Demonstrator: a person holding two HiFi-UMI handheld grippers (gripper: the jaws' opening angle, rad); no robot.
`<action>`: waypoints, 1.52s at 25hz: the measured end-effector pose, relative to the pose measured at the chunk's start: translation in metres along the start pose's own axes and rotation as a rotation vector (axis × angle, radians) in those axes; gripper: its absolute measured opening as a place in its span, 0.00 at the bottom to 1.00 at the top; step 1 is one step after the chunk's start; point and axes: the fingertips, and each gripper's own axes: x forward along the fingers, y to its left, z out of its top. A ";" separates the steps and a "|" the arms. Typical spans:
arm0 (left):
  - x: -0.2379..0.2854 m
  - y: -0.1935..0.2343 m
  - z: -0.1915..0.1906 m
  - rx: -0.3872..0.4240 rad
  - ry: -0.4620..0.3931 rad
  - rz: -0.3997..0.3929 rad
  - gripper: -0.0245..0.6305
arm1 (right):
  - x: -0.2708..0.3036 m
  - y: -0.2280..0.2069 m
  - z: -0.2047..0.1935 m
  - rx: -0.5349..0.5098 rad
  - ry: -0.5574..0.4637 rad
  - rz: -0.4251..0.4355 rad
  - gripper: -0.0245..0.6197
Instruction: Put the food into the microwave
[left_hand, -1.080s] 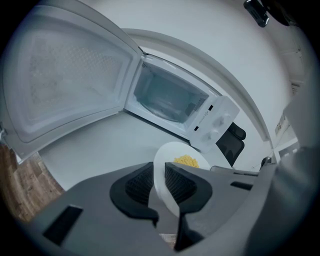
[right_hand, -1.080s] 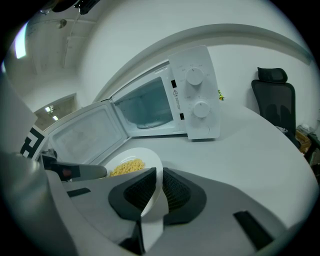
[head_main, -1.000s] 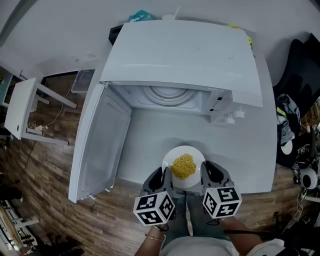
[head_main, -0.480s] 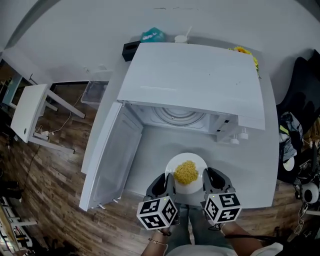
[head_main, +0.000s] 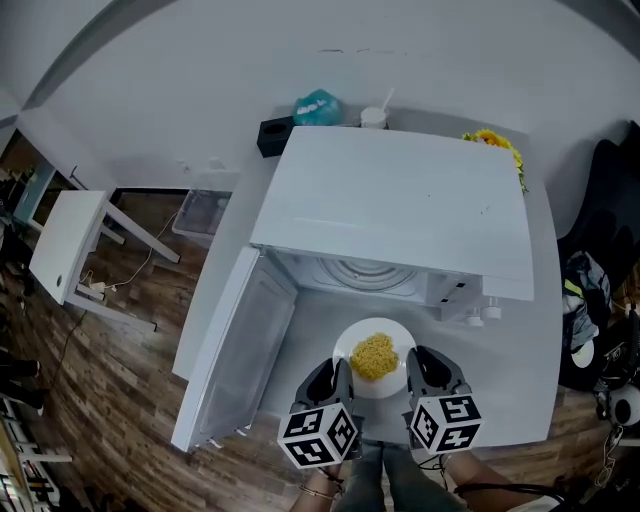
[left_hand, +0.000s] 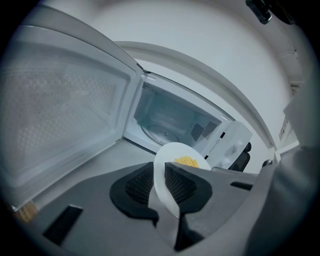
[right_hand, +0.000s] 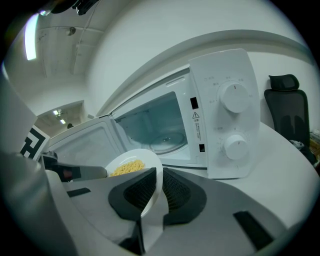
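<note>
A white plate (head_main: 353, 357) with a heap of yellow noodles (head_main: 373, 355) hangs just in front of the open white microwave (head_main: 395, 215). My left gripper (head_main: 338, 377) is shut on the plate's left rim (left_hand: 161, 182) and my right gripper (head_main: 414, 372) is shut on its right rim (right_hand: 152, 192). The microwave door (head_main: 232, 352) stands swung out to the left. Inside the cavity the glass turntable (left_hand: 161, 133) lies bare. The noodles (right_hand: 126, 168) show again in the right gripper view, with the control dials (right_hand: 236, 97) to the right of the cavity.
The microwave stands on a white table (head_main: 520, 385). Behind it are a black box (head_main: 274, 135), a teal object (head_main: 317, 107), a cup (head_main: 373, 118) and a yellow flower (head_main: 492, 141). A white side table (head_main: 65, 245) is on the wood floor at left; a black chair (right_hand: 286, 107) at right.
Both grippers have carried the plate up and toward the microwave opening. The view has shifted so that the microwave sits lower and nearer in the picture.
</note>
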 end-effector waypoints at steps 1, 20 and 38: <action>0.001 0.001 0.003 0.000 -0.004 0.002 0.15 | 0.003 0.001 0.003 0.000 -0.004 0.003 0.12; 0.032 0.012 0.036 0.057 -0.025 0.015 0.15 | 0.044 0.001 0.034 -0.020 -0.050 0.012 0.12; 0.074 0.026 0.062 0.077 -0.022 -0.003 0.15 | 0.081 -0.006 0.051 0.037 -0.108 -0.048 0.12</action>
